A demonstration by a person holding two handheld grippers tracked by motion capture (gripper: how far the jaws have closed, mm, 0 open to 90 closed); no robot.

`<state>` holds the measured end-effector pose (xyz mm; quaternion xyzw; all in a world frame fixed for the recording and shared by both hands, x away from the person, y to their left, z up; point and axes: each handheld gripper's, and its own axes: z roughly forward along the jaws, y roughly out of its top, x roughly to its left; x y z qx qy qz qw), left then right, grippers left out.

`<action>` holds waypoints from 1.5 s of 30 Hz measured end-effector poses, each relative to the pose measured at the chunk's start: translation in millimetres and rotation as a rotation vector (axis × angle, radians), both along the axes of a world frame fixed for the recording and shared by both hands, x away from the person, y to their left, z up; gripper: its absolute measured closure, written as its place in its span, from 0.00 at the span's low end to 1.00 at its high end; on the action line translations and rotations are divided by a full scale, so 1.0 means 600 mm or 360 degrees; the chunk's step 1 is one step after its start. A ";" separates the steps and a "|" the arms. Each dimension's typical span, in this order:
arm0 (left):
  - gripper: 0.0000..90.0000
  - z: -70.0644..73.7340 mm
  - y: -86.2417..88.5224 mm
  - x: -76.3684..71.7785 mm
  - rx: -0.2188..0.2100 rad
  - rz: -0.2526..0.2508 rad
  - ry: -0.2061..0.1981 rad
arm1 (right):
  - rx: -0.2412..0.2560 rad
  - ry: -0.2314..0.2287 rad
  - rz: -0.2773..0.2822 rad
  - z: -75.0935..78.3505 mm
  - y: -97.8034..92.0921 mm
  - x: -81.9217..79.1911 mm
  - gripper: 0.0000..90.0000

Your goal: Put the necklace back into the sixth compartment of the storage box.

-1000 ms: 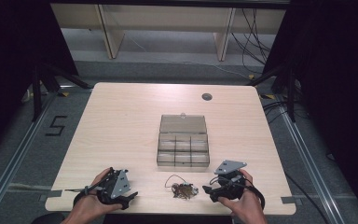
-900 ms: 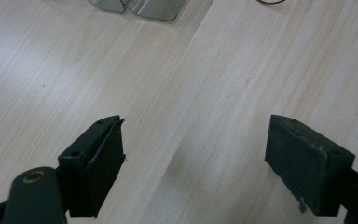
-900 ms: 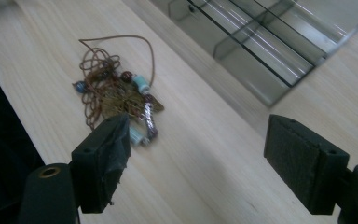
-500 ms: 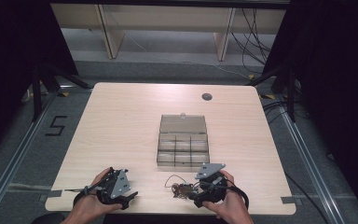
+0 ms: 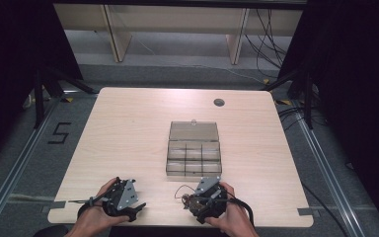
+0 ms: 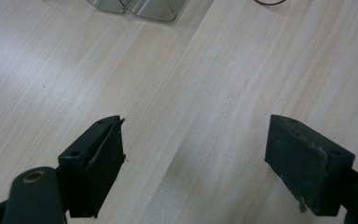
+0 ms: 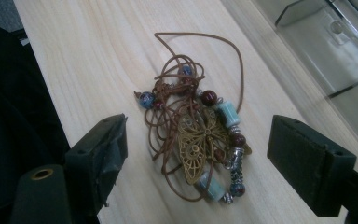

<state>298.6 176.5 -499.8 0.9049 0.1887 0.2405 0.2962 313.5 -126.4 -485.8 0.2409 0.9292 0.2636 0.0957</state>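
Observation:
A tangled brown cord necklace with a brass butterfly pendant and blue, red and pale green beads lies on the wooden table near its front edge. My right gripper stands open right over it, one jaw on each side of the heap. From above, the necklace shows just left of the right gripper. A clear plastic compartment box sits with its lid open behind it. My left gripper is open over bare wood, at the front left.
The clear box's corner lies close to the right of the necklace. The table's front edge runs just under both hands. A dark round grommet sits at the table's far side. Bare wood spreads across the left half.
The right gripper has moved left along the front edge until its jaws straddle the necklace. The left gripper has stayed where it was.

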 end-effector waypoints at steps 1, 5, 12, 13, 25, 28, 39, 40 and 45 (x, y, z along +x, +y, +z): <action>0.21 0.000 0.000 0.000 0.0004 -0.0001 -0.0002 | -0.0017 0.0009 -0.0008 0.000 0.003 -0.001 0.27; 0.21 -0.002 -0.002 -0.001 0.0000 -0.0007 0.0004 | -0.0035 -0.0003 0.0062 -0.004 0.007 0.001 0.32; 0.21 -0.003 -0.002 -0.001 0.0012 0.0000 0.0001 | -0.0090 0.0016 0.0106 -0.008 0.010 0.007 0.39; 0.21 -0.003 -0.002 -0.001 0.0012 -0.0001 0.0001 | -0.0096 0.0017 0.0117 -0.008 0.010 0.009 0.40; 0.21 -0.002 -0.002 -0.002 0.0010 -0.0019 0.0007 | -0.0140 0.0045 0.0111 -0.003 0.007 0.016 0.65; 0.21 -0.003 -0.003 -0.002 0.0010 -0.0018 0.0010 | -0.0152 0.0024 0.0127 0.007 0.008 0.017 0.75; 0.21 -0.004 -0.003 -0.002 0.0016 -0.0019 0.0016 | -0.0256 -0.0015 0.0134 0.029 0.015 0.026 0.87; 0.21 -0.004 -0.002 -0.002 0.0017 -0.0018 0.0013 | -0.0273 -0.0018 0.0118 0.035 0.015 0.030 0.89; 0.21 -0.004 -0.002 -0.002 0.0013 -0.0002 -0.0003 | -0.0292 0.0007 0.0103 0.039 0.011 0.039 0.90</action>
